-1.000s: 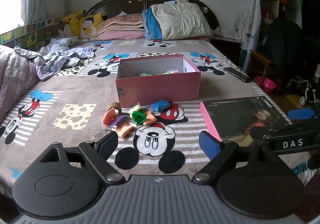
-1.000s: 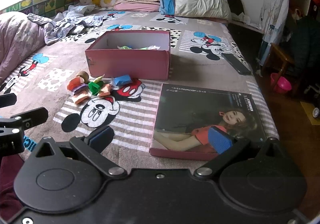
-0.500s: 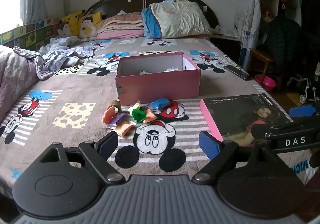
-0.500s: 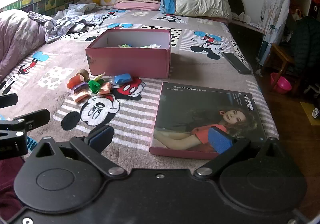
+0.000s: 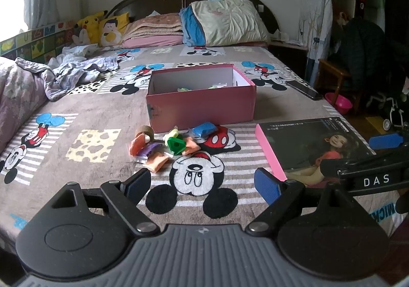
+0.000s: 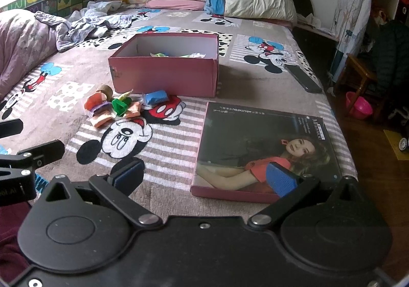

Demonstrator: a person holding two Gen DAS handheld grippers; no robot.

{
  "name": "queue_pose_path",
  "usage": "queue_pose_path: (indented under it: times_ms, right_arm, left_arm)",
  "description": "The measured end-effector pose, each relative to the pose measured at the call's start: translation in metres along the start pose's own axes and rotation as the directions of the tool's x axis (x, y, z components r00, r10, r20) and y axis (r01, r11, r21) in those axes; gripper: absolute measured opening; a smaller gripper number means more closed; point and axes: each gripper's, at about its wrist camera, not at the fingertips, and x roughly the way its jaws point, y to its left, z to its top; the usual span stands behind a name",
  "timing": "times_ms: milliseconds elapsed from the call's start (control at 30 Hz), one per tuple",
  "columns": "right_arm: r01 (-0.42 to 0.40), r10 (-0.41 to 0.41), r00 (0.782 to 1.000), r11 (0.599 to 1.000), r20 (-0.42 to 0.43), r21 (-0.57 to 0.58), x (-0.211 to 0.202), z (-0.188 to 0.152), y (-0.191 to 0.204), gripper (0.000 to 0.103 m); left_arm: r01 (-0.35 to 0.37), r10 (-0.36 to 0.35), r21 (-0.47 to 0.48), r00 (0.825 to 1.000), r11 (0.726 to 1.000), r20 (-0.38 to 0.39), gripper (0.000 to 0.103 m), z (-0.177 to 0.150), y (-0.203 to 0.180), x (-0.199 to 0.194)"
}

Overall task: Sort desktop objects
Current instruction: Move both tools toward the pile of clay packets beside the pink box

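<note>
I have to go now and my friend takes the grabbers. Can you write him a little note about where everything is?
Left gripper: open, empty, above the blanket.
Right gripper: open, empty, near the flat picture box.
Pink box: open, a few small things already inside.
Pile of small toys: on the blanket in front of the pink box, includes a green triangle and a blue packet.
Left to do: the pile, probably into the box.

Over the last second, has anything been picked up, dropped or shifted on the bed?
Nothing was taken hold of or let go. The left hand-held gripper and right hand-held gripper stay open and empty, with only a slight drift in their views. The pink box, the pile of small packets and the album lie where they were.
</note>
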Motion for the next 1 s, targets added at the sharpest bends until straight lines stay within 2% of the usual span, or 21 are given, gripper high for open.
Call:
queue_pose_path:
  times_ms: [767, 1000]
  right_arm:
    - [-0.010, 0.008, 0.997, 1.000, -0.080, -0.015, 0.034, -0.001, 0.005, 0.102]
    - [-0.134, 0.132, 0.988, 0.991, -0.085, -0.013, 0.050, -0.003, 0.004, 0.102]
  left_arm:
    - [0.021, -0.021, -0.042, 1.000, 0.999, -0.022, 0.088, -0.003, 0.016, 0.032]
    - [0.061, -0.062, -0.050, 0.998, 0.997, 0.000, 0.088, -0.005, 0.023, 0.050]
